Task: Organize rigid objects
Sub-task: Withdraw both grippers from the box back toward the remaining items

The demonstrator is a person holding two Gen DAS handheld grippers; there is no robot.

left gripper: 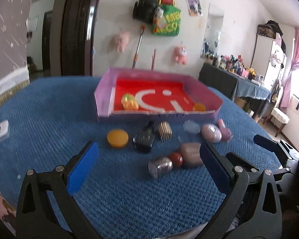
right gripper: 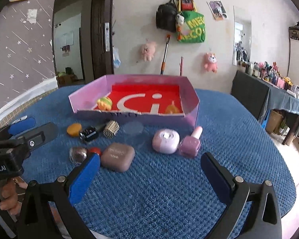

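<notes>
Sitting on the blue table (right gripper: 169, 189), the pink box (right gripper: 191, 97) shows big white letters "Ci" on its red floor, with small things in front like the brown case (right gripper: 117, 156). Both the left gripper (left gripper: 149, 159) and right gripper (right gripper: 150, 171) have wide open jaws holding nothing. The green bag (right gripper: 192, 28) reads "ME" and "ECO", the rest hidden.

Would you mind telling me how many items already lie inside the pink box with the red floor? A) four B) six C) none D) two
D: only the yellow-green toy and a small orange item rest on the red floor of the pink box; the other items sit on the blue cloth in front of it.
</notes>
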